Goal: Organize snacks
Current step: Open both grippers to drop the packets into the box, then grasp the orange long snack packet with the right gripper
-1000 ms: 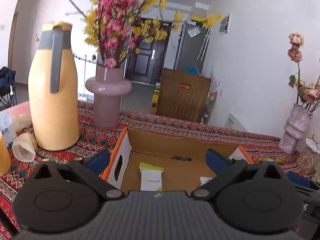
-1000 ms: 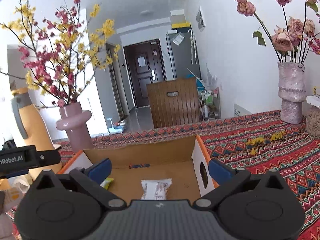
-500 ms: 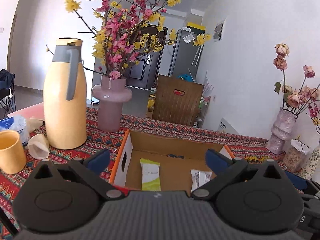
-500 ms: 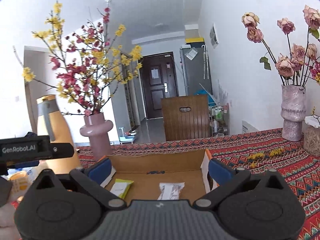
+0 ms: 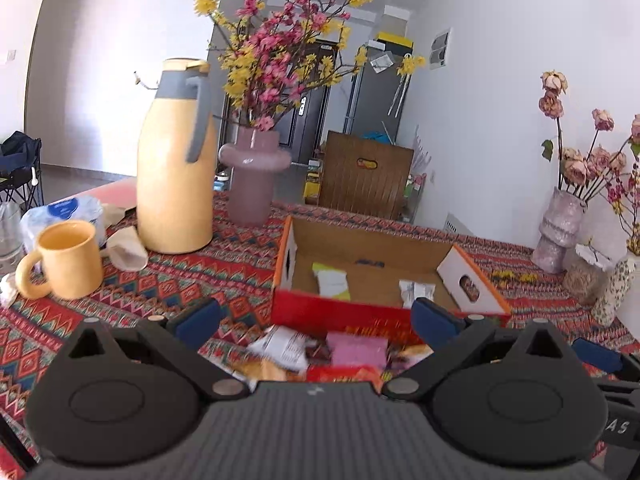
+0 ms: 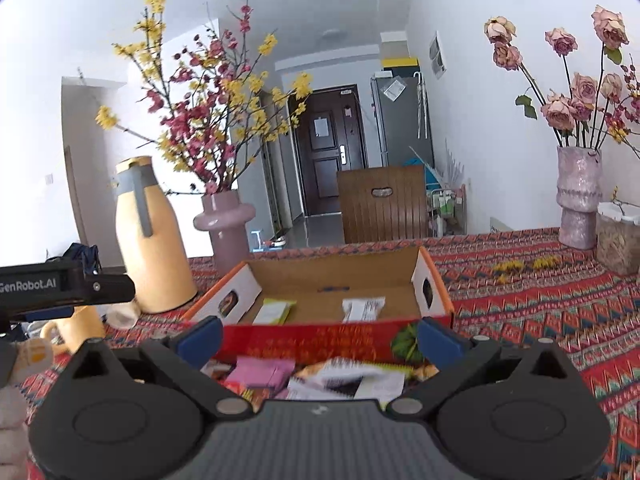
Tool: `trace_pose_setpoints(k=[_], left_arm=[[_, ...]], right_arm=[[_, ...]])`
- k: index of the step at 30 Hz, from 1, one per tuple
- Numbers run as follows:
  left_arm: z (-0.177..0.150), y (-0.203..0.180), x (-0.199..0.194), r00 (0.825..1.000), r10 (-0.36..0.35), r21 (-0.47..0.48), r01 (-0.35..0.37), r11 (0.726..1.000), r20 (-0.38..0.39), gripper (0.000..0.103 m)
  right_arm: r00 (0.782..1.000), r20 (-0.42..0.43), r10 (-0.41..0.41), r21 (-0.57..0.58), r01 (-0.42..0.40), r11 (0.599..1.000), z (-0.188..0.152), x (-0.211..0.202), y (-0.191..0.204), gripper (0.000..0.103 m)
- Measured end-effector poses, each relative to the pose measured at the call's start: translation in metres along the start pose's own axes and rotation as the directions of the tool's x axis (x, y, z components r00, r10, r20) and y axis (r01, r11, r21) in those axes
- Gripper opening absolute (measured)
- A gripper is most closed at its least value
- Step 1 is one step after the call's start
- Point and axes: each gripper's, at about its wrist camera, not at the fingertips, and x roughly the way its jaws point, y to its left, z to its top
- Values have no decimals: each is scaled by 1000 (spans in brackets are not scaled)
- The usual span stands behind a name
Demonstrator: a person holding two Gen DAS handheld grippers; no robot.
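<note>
Both grippers pulled back, snack pile (image 5: 320, 354) now before box (image 5: 384, 312), fingers apart, empty.

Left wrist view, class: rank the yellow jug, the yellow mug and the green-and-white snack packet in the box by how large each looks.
1. Yellow jug, clearly largest.
2. Yellow mug, though it stands nearer the camera, which flatters it.
3. Green-and-white snack packet, smallest, lying farther back in the cardboard box.

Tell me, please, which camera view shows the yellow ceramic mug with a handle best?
The left wrist view shows the yellow ceramic mug best: whole, upright on the patterned cloth, handle and open rim clear. In the right wrist view, the mug sits at the far left edge, its upper part hidden behind the left gripper's black body.
</note>
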Motion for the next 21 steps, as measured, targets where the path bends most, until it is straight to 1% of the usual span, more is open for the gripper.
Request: trace_pose_setpoints(k=[5, 11, 16, 21], left_arm=[[-24, 14, -20, 1000, -2, 23, 2, 1000, 3, 103], [-60, 30, -46, 1000, -6, 69, 6, 998, 13, 103], [-89, 47, -63, 1000, 9, 83, -7, 997, -24, 103], [-100, 59, -70, 999, 26, 78, -23, 997, -38, 103]], right_arm=[[1000, -10, 5, 13, -5, 1000, -20, -24, 6, 103], [998, -58, -6, 24, 7, 1000, -50, -47, 2, 103], [995, -98, -12, 24, 15, 1000, -68, -59, 0, 103], [991, -133, -9, 18, 12, 1000, -80, -60, 1, 103]])
